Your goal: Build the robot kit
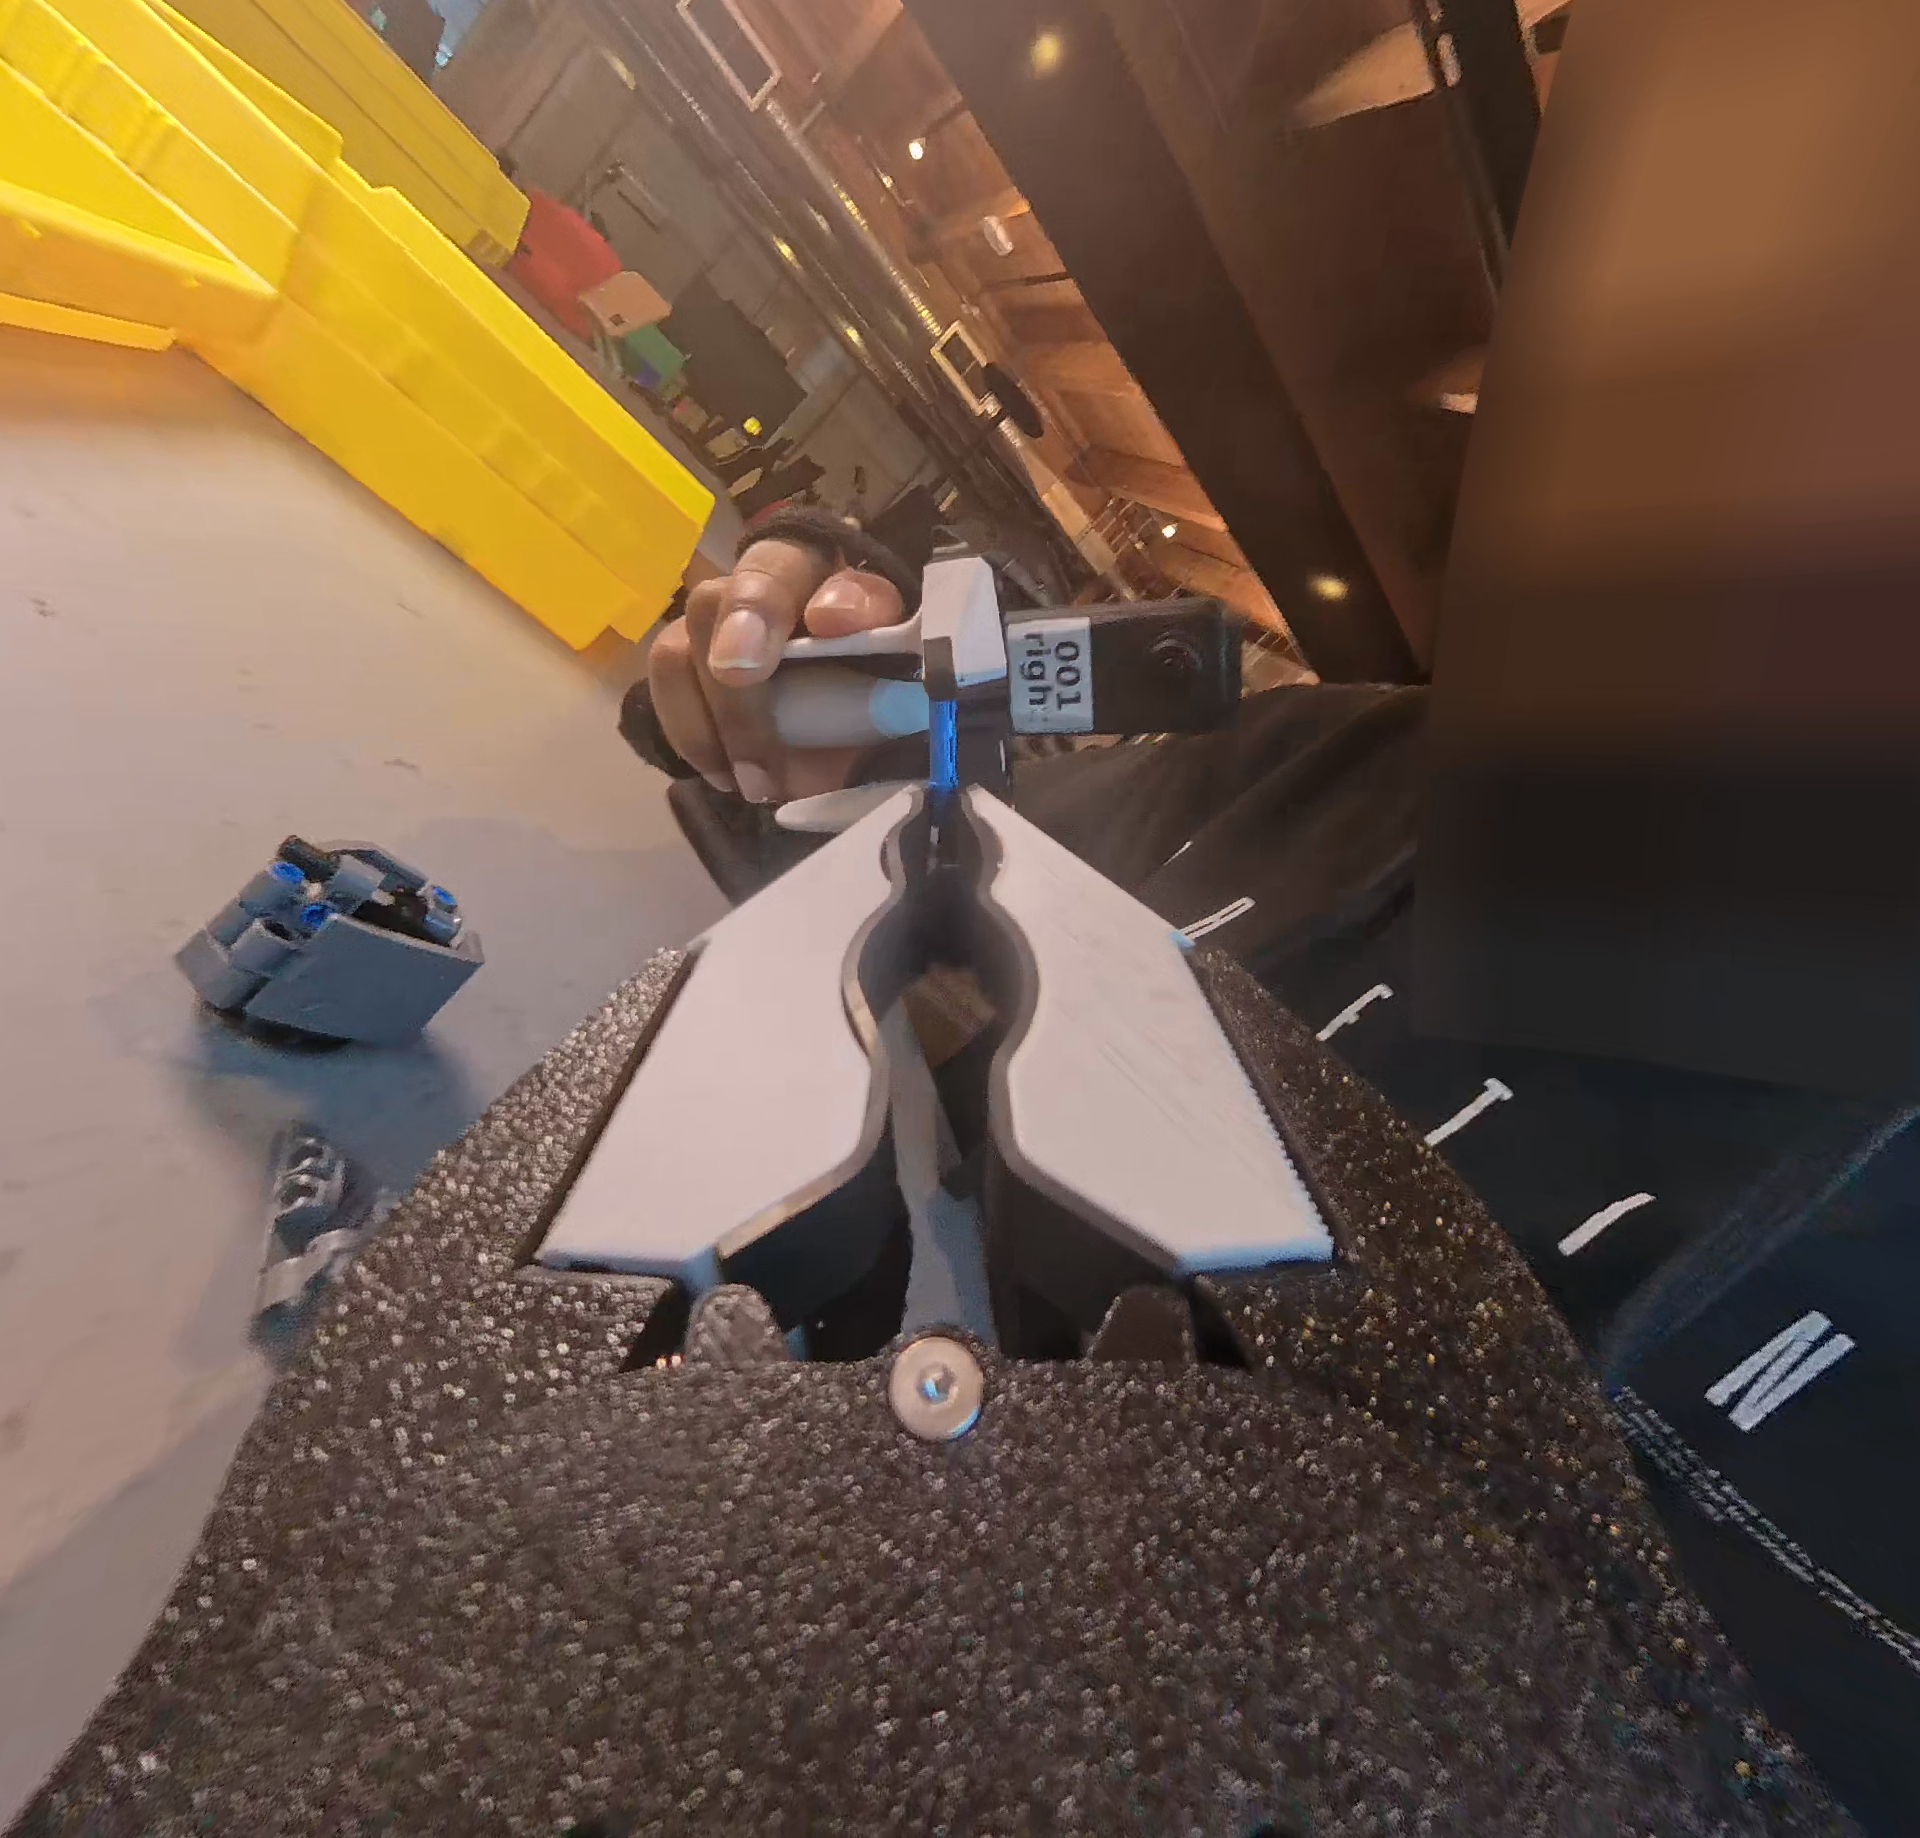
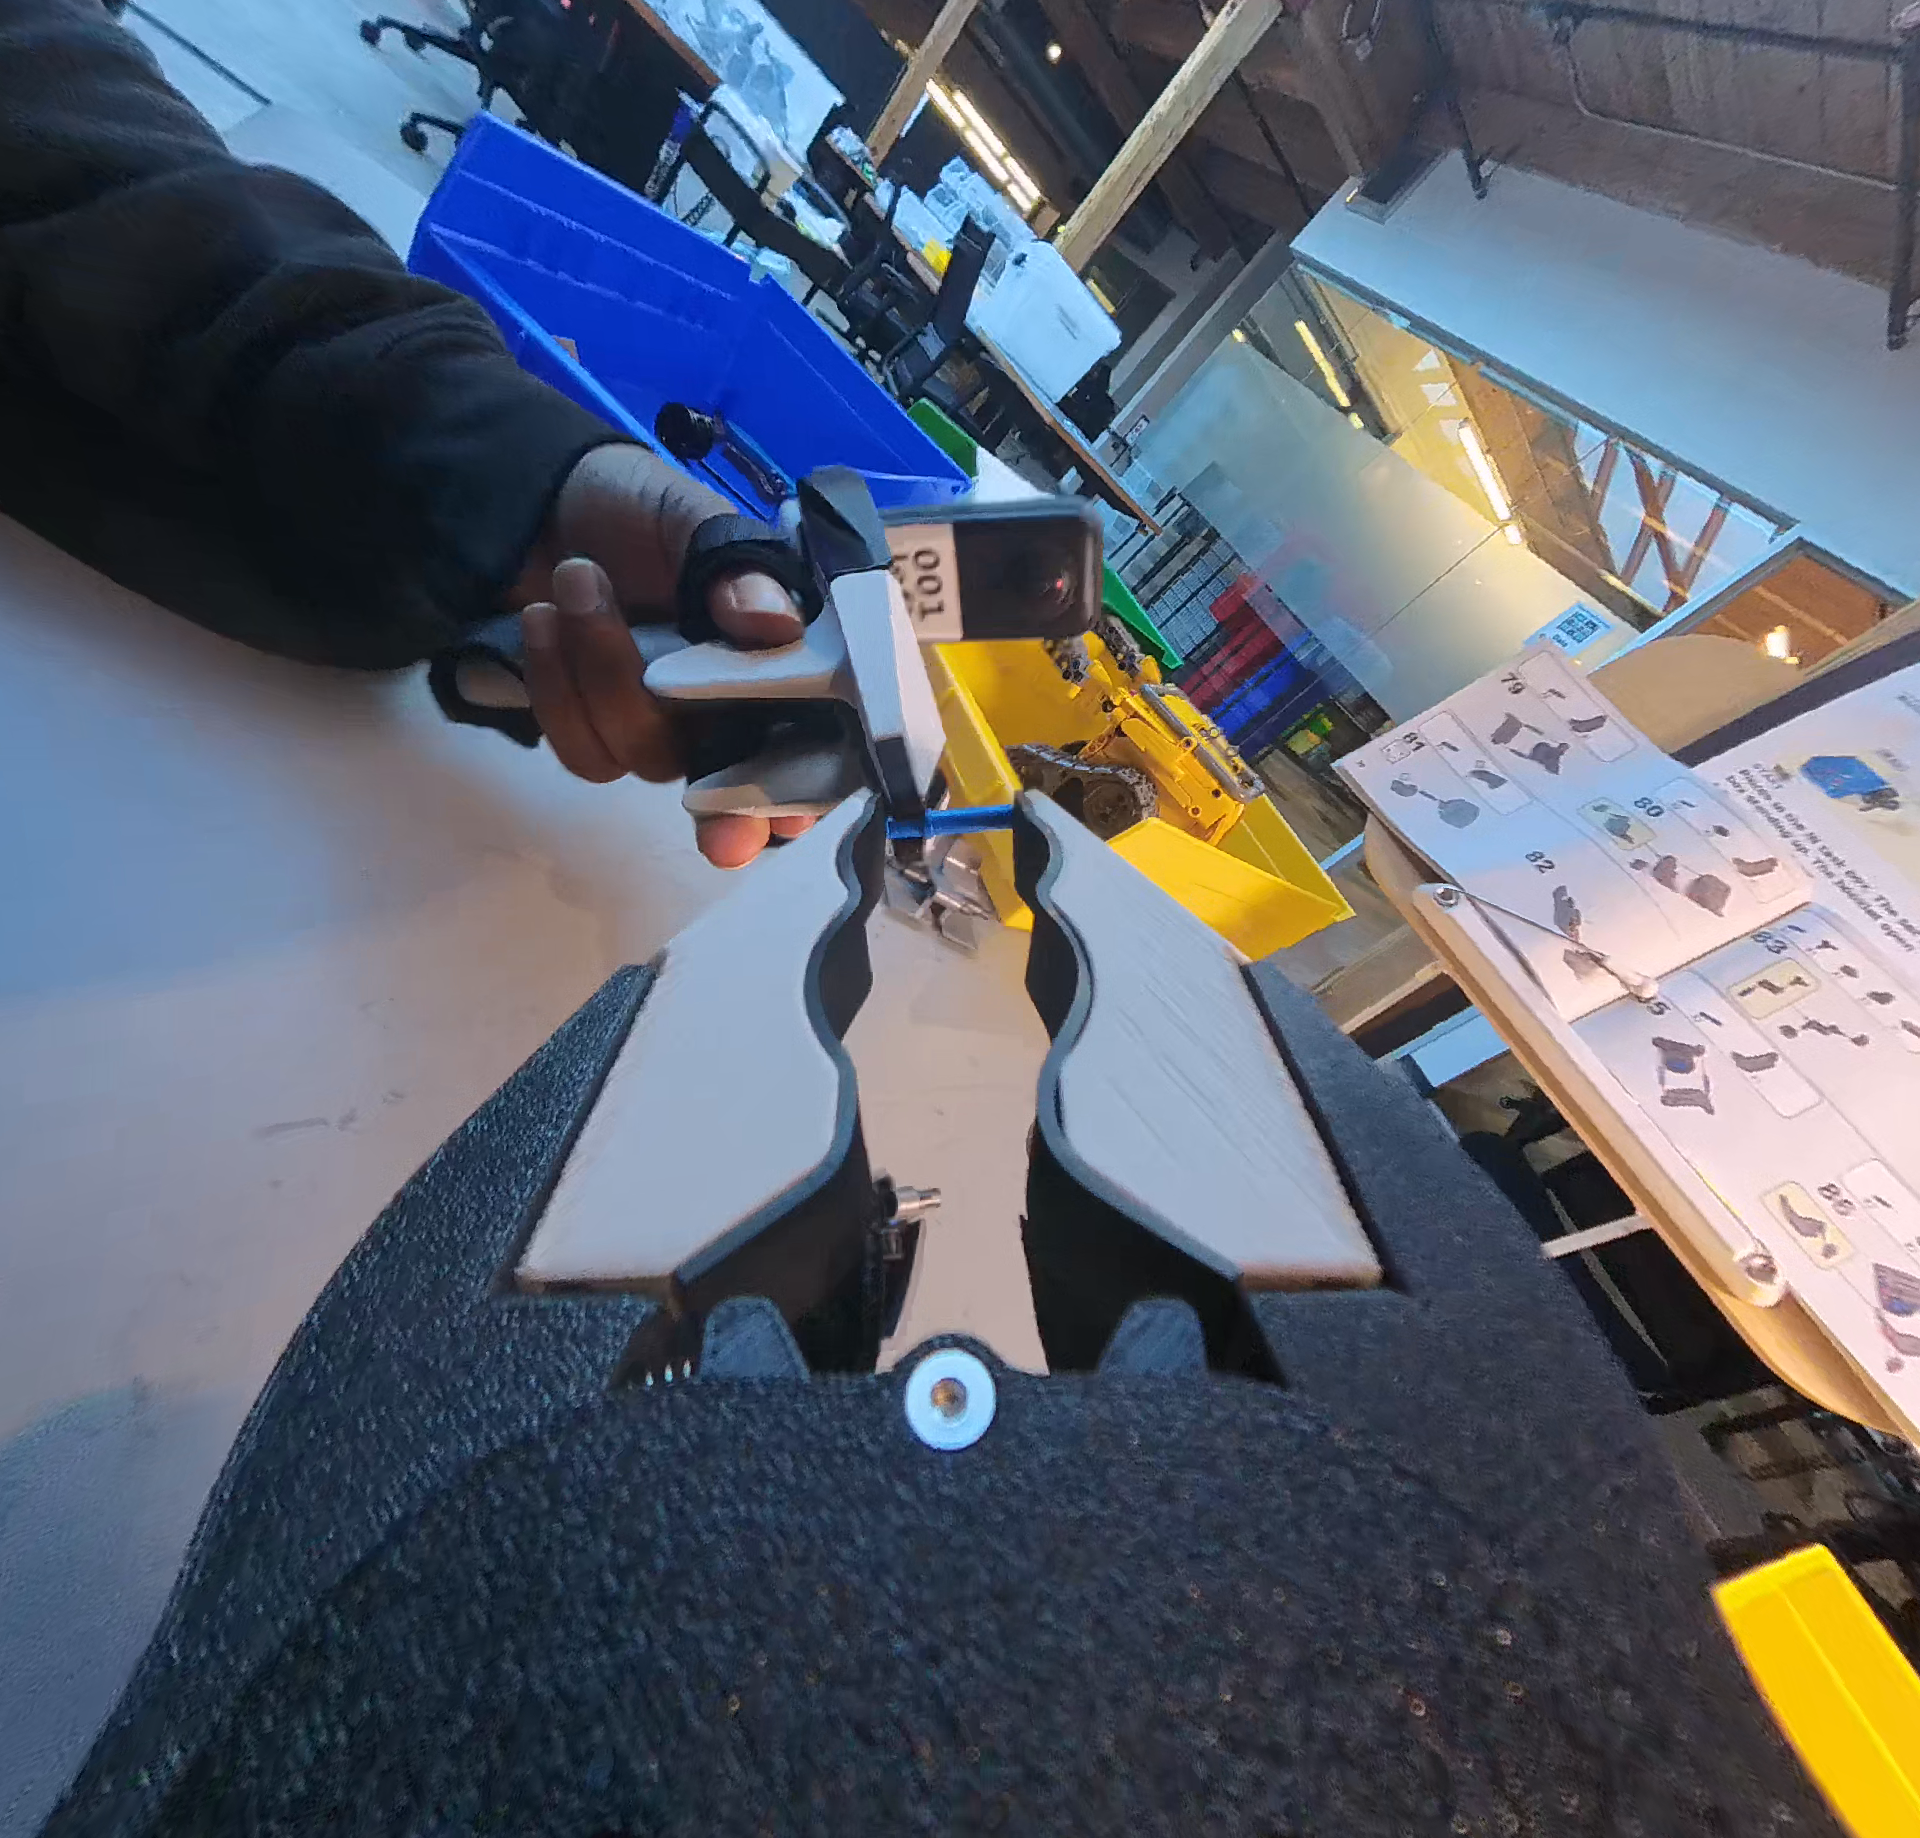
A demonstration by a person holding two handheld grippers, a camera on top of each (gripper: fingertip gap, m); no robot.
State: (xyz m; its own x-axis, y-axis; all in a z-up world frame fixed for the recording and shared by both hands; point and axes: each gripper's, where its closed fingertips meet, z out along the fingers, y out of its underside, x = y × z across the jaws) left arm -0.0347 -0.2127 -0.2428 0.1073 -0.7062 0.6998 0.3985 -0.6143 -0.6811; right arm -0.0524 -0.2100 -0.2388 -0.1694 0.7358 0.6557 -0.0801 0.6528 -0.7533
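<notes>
A thin blue rod (image 2: 951, 820) is held between both grippers above the pale table (image 2: 260, 957). My left gripper (image 1: 940, 814) is shut on the rod (image 1: 940, 749) near one end, and the rod stands upright in that view. My right gripper (image 2: 943, 817) has its jaws apart by the rod's length, with the rod lying across the gap and its ends against both fingertips. Each gripper faces the other, and each is held by a hand (image 2: 613, 666). A dark piece (image 1: 948, 1009) shows deeper between the left fingers.
A small grey block assembly with blue pins (image 1: 332, 947) and loose grey parts (image 1: 307, 1217) lie on the table. Yellow bins (image 1: 364, 261) stand at the back. The right wrist view shows a blue bin (image 2: 644, 313), a yellow bin holding a yellow model (image 2: 1143, 780), and an instruction sheet on a stand (image 2: 1662, 905). The tips of both grippers are at nearly the same place.
</notes>
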